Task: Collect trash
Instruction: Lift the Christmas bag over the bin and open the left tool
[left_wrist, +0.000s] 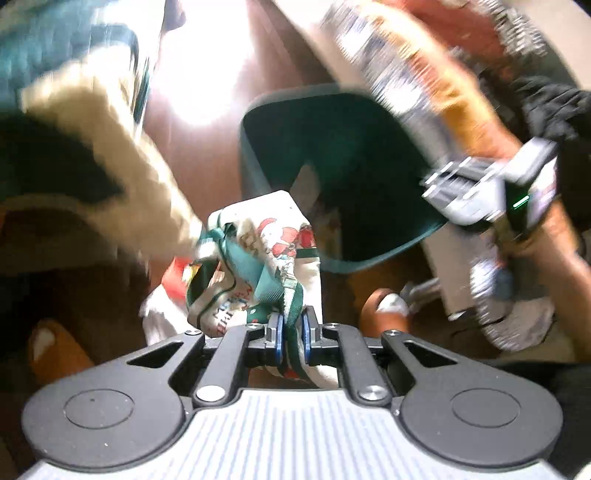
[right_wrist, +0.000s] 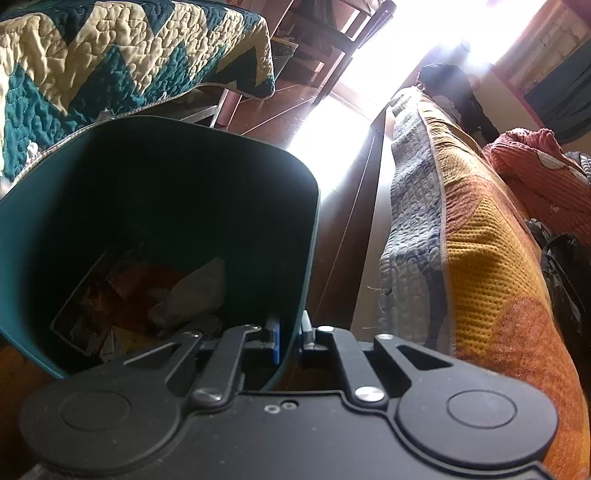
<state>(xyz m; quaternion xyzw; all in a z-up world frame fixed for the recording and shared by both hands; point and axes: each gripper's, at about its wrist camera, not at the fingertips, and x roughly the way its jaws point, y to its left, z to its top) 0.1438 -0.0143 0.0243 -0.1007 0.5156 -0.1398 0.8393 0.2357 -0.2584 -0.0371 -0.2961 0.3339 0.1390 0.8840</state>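
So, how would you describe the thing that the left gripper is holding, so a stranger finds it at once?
Find the dark green bin on the brown floor. Just in front of its rim, the left gripper pinches a crumpled wrapper. It is white with red cartoon figures and green bands, unlike the zigzag quilt nearby.
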